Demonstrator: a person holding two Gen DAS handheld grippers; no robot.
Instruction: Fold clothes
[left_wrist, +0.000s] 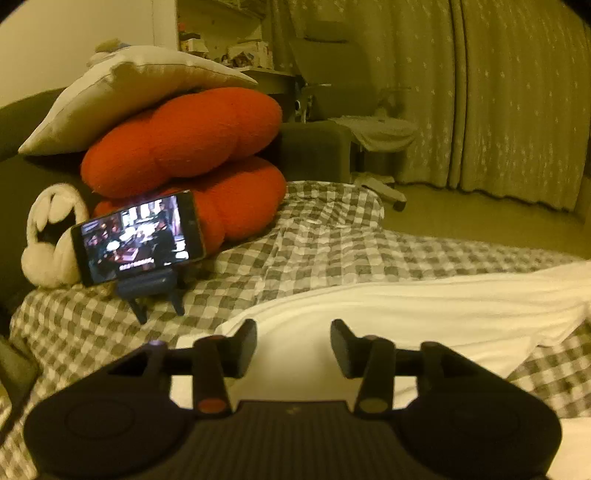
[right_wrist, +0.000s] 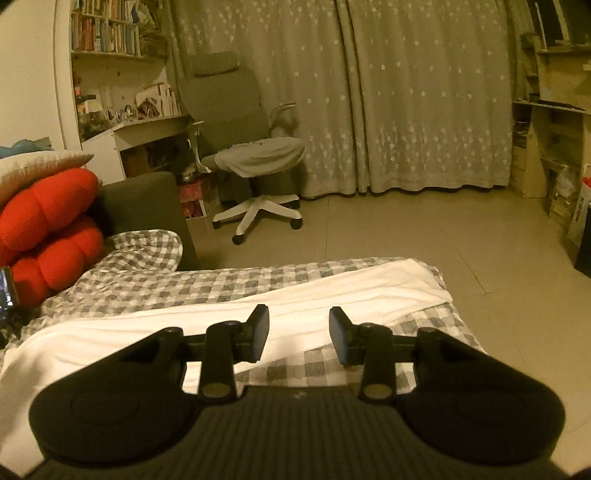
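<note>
A white garment (left_wrist: 424, 306) lies spread across the grey checked bed cover (left_wrist: 295, 251). My left gripper (left_wrist: 293, 345) is open and empty, hovering just above the garment's left end. In the right wrist view the same white garment (right_wrist: 258, 306) runs from lower left to the bed's right edge. My right gripper (right_wrist: 298, 334) is open and empty, above the garment's near edge where it meets the checked cover (right_wrist: 207, 284).
Two red cushions (left_wrist: 184, 147) and a beige pillow (left_wrist: 122, 88) are stacked at the bed's head. A phone on a stand (left_wrist: 138, 238) plays video beside a white plush toy (left_wrist: 51, 236). An office chair (right_wrist: 251, 155) stands on the tiled floor (right_wrist: 424, 229) before the curtains.
</note>
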